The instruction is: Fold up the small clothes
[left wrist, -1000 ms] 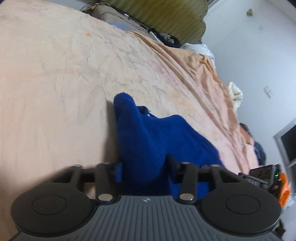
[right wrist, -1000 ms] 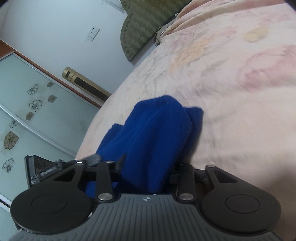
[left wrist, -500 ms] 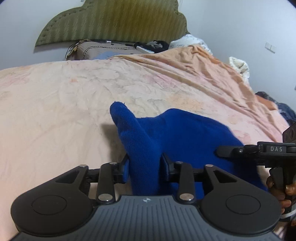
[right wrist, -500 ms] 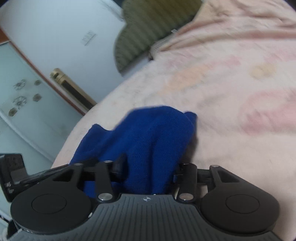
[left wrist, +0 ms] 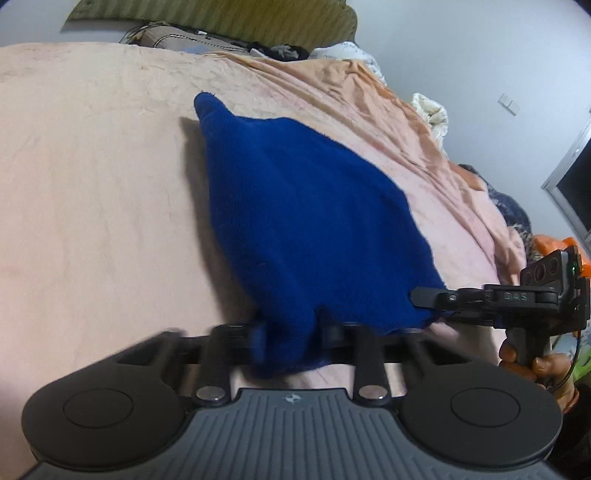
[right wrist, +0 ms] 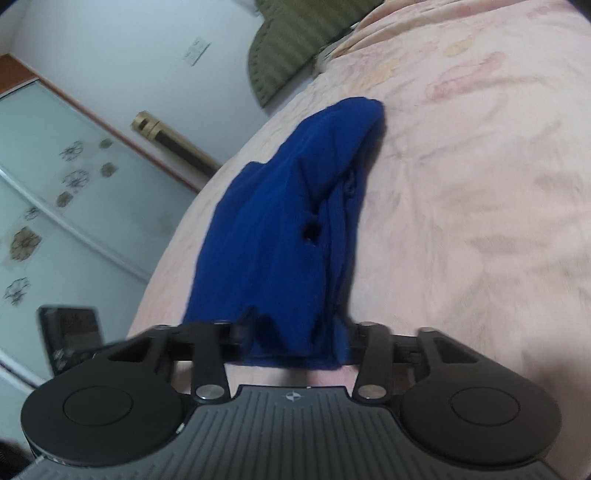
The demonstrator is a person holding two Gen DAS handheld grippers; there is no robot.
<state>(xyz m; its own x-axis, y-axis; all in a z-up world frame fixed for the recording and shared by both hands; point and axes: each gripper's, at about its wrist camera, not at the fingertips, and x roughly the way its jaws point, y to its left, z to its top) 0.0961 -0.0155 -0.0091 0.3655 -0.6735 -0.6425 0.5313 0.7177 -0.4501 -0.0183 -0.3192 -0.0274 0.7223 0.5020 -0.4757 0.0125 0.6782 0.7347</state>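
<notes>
A dark blue knitted garment (left wrist: 303,214) lies stretched over the peach bed sheet (left wrist: 92,184), its far corner pointing towards the headboard. My left gripper (left wrist: 291,332) has its jaws closing on the garment's near edge, with cloth bunched between the pads. In the right wrist view the garment (right wrist: 273,229) looks folded lengthwise, with a small hole near its middle. My right gripper (right wrist: 295,328) is also closing on a thick bunch of the near edge. In the left wrist view the right gripper (left wrist: 428,297) bites the garment's right corner, a hand (left wrist: 532,365) on its handle.
A green padded headboard (left wrist: 221,14) and a pile of clothes (left wrist: 280,51) lie at the bed's far end. A wardrobe with flowered glass doors (right wrist: 55,184) stands beyond the bed's left side. Orange and dark items (left wrist: 554,243) sit off the right edge.
The garment has gone from a raised bunch to a longer, flatter shape drawn towards me. Both grippers shifted sideways, loosened on the cloth, then closed again on its near edge.
</notes>
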